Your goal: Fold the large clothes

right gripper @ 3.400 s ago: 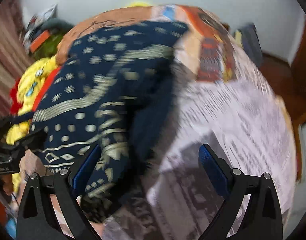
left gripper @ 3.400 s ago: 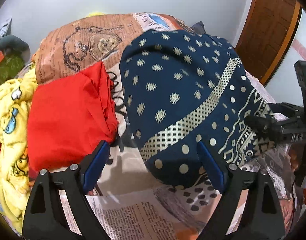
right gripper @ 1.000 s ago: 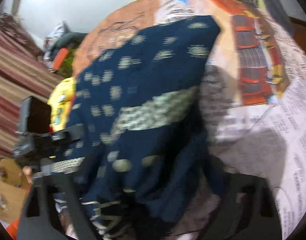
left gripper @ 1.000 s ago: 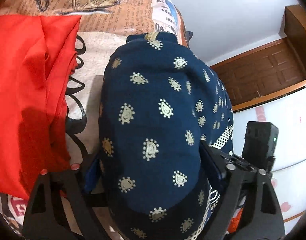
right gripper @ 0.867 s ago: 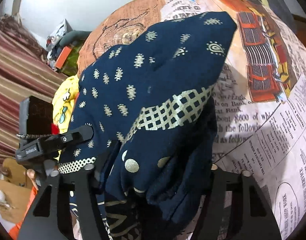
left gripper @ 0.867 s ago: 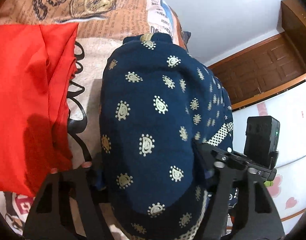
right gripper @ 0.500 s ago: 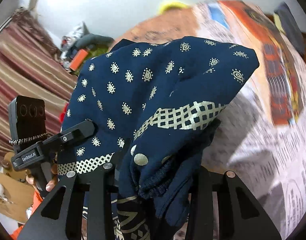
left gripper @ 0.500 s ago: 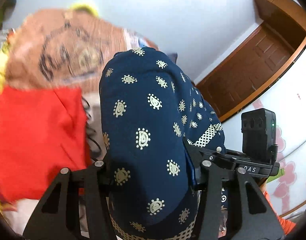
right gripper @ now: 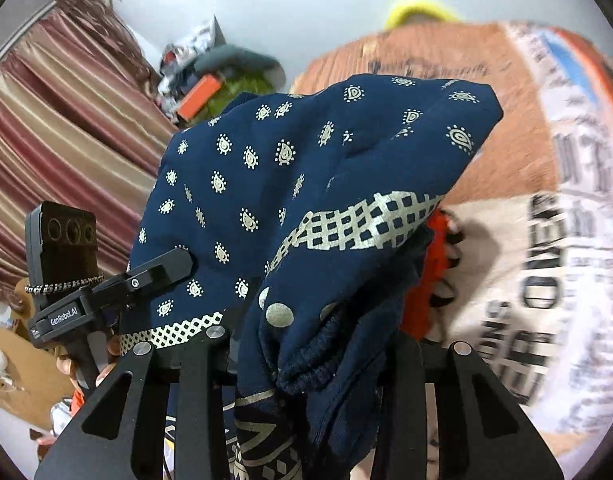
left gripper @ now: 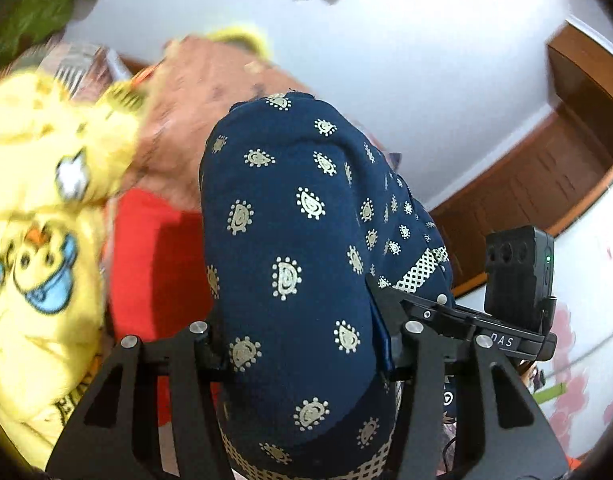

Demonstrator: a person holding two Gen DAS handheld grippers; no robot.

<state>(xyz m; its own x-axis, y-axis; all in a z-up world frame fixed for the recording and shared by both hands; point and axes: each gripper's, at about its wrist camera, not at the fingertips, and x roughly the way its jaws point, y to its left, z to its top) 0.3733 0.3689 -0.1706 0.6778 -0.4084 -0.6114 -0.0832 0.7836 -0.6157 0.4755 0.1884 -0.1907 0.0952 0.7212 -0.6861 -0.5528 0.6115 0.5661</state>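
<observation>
A folded navy garment with gold paisley print (left gripper: 298,240) is lifted off the bed. My left gripper (left gripper: 302,344) is shut on its near edge, the cloth bulging up between the fingers. My right gripper (right gripper: 306,356) is shut on the same garment (right gripper: 306,184), gripping its bunched hem. The right gripper shows at the right of the left wrist view (left gripper: 486,328). The left gripper shows at the left of the right wrist view (right gripper: 118,280). The fingertips of both are hidden by cloth.
A folded red garment (left gripper: 158,264) lies on the newspaper-print bedsheet (right gripper: 546,240), beside a yellow cartoon-print cloth (left gripper: 38,248). A striped curtain (right gripper: 58,140) hangs at the left. A wooden door (left gripper: 546,176) is at the right.
Both grippers closed on the navy garment and lifted it off the bed. It now hangs between them, raised and swung left towards the red and yellow clothes.
</observation>
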